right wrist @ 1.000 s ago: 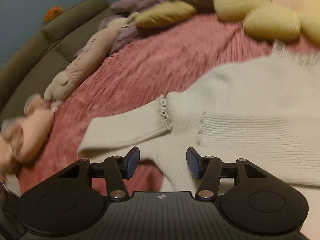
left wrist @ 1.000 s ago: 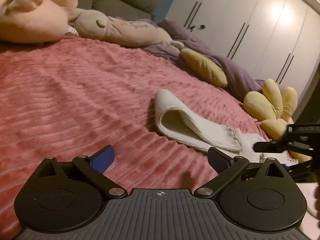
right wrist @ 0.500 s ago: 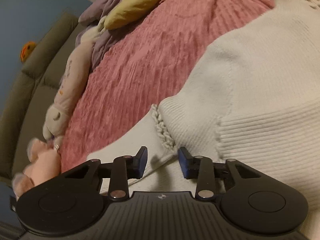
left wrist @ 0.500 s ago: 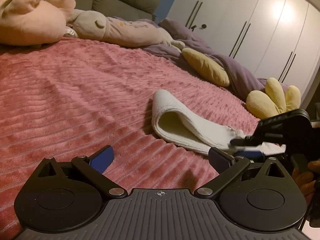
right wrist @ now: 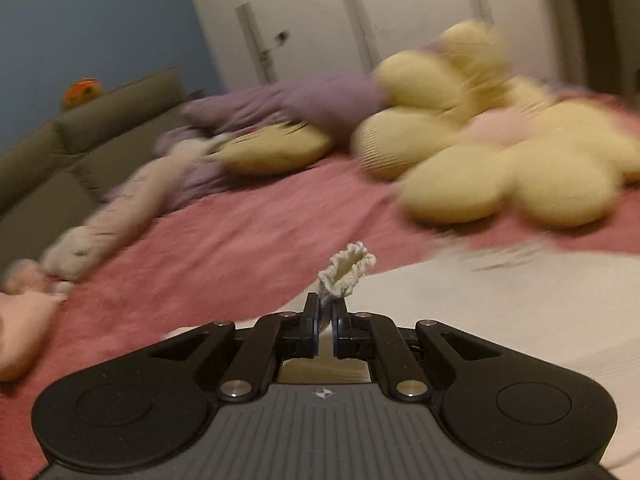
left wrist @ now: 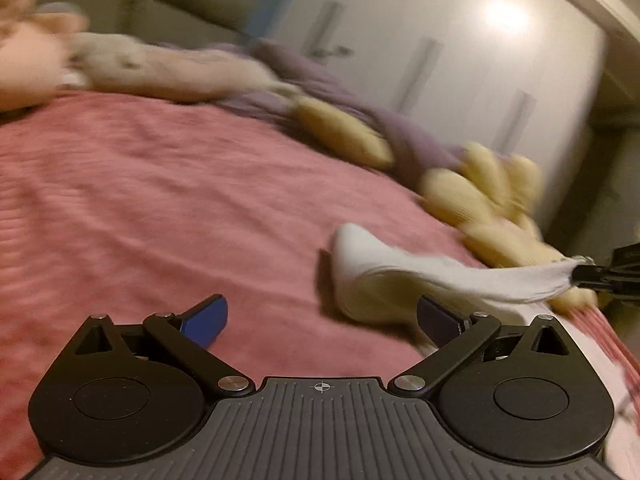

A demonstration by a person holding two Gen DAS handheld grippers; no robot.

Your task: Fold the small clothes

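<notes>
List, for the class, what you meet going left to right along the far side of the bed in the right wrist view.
Pink plush toy → beige plush toy → yellow pillow → yellow flower cushion.

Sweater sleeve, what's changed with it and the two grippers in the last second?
The right gripper has closed on the sleeve cuff and lifted it off the pink bedspread, pulling the sleeve taut. The left gripper stayed open and empty; the sleeve's fold stayed on the bed.
</notes>
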